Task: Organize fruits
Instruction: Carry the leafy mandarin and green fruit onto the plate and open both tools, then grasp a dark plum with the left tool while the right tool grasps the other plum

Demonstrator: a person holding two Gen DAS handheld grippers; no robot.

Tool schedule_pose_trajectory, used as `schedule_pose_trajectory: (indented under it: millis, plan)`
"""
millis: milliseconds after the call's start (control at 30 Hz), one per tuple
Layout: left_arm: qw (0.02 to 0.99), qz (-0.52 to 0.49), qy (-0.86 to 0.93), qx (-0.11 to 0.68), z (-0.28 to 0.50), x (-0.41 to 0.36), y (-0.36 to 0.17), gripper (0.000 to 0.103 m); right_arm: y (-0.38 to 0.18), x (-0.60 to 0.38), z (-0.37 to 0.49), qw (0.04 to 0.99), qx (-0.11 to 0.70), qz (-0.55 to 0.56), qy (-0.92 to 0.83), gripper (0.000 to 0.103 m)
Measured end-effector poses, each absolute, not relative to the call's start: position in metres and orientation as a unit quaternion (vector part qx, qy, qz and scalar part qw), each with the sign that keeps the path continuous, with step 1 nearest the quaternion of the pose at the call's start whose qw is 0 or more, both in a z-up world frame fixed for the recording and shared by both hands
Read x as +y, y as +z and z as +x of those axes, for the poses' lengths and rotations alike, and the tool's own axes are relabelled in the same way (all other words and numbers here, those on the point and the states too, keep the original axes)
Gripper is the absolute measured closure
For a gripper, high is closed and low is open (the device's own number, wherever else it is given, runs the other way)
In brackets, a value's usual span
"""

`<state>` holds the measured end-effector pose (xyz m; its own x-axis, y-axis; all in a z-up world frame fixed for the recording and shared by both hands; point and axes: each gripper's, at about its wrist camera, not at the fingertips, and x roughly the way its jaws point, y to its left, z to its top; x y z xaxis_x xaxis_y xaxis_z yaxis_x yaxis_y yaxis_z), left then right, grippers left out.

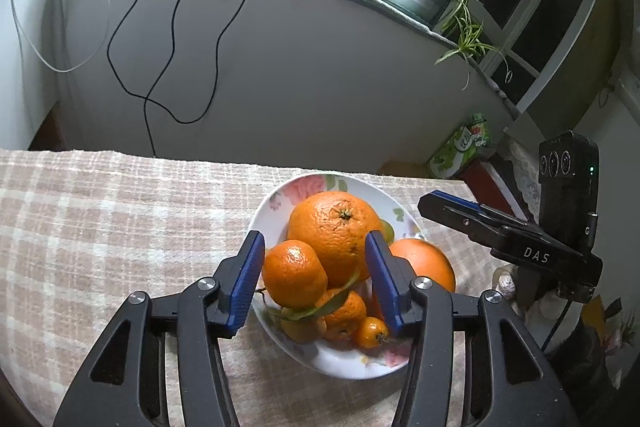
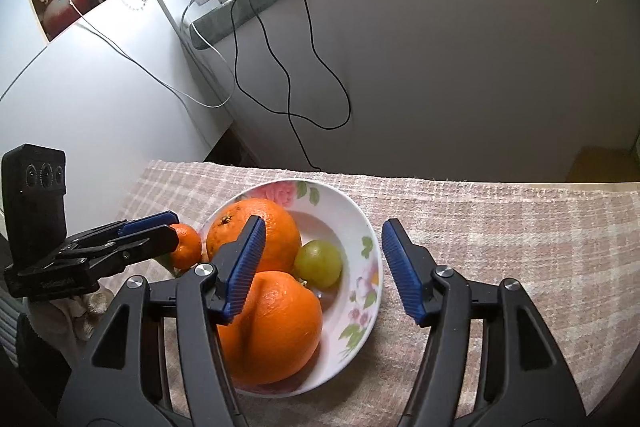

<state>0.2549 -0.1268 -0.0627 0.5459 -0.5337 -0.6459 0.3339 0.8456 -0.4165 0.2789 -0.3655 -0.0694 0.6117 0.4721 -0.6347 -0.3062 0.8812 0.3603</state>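
Fruits [image 1: 334,231] are piled in a flowered bowl [image 1: 276,195]; left claw [image 1: 314,283] and right claw [image 2: 324,271] are held released.

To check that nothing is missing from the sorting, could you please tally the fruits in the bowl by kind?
Large oranges: 2
Mandarins: 2
Tiny orange fruit: 1
Green fruit: 1
Yellowish fruit, partly hidden under the mandarins: 1
Total: 7, all in the floral bowl
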Motion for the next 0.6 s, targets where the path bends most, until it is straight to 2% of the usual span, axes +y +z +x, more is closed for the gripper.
schedule_pose_trajectory:
  millis: [600]
  plan:
    - [0.877, -0.141, -0.239, 0.392, 0.248, -0.101, -0.051, 0.052, -0.057, -0.37, 0.264, 0.893, 0.374, 0.116, 0.221, 0.04]
